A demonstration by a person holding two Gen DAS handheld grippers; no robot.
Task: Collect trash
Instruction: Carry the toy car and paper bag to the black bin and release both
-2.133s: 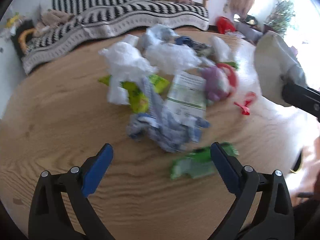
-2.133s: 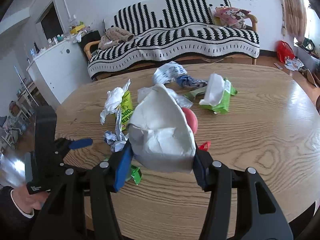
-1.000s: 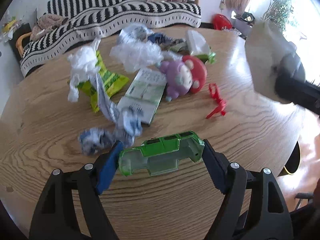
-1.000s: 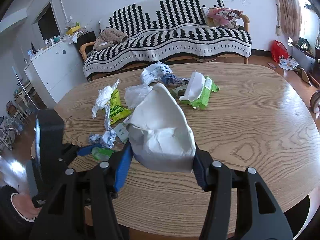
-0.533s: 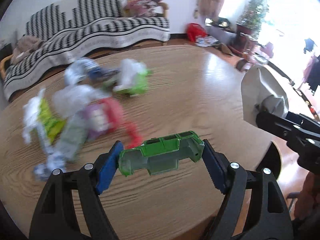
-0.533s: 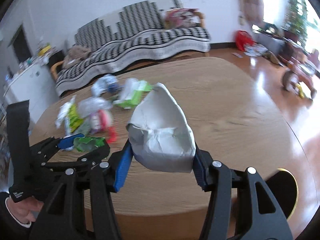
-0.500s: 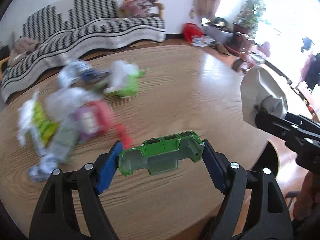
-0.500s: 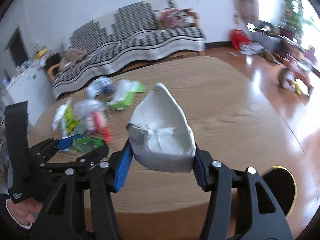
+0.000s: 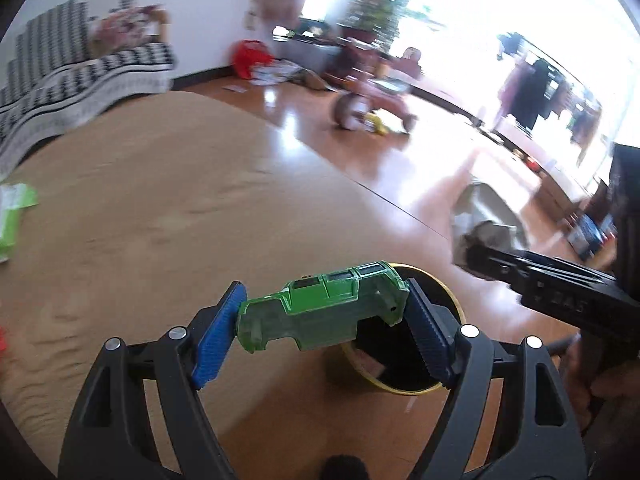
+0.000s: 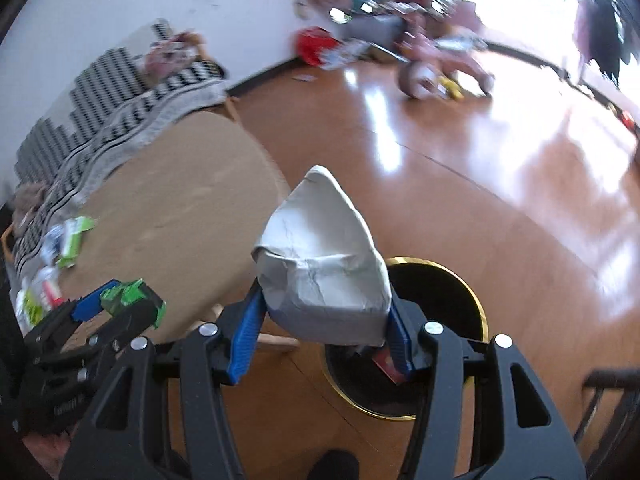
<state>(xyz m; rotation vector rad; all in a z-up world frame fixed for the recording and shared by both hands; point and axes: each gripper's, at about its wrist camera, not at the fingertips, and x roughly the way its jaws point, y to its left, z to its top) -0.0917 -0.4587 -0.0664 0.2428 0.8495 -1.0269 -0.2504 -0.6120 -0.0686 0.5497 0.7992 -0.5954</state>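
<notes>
Two pieces of trash are in the air right now, one per gripper, and both are heading for the bin [image 10: 476,292], so I'd call this the drop-off leg of the cleanup

Left gripper [image 9: 322,328] is pinching a broken green toy car shell [image 9: 320,308] end to end, blue pads pressed on its nose and tail, so the jaws sit fairly wide because the shell is long. In the left wrist view the black bin with the gold rim peeks out right behind the shell at about 4 o'clock from it, past the edge of the round wooden table [image 9: 140,200]

Right gripper [image 10: 320,332] is clamped on a crumpled grey-white paper bag [image 10: 320,264], jaws about half spread with the bag bulging up between them. In its own view the bin mouth sits at roughly 4 o'clock from the bag, partly hidden behind it

Next move, my guess: get each load squarely over the opening, then let go. The car shell looks closer to lined up. More wrappers [image 10: 70,240] are waiting way off at the table's 9 o'clock side, so plenty left to collect
</notes>
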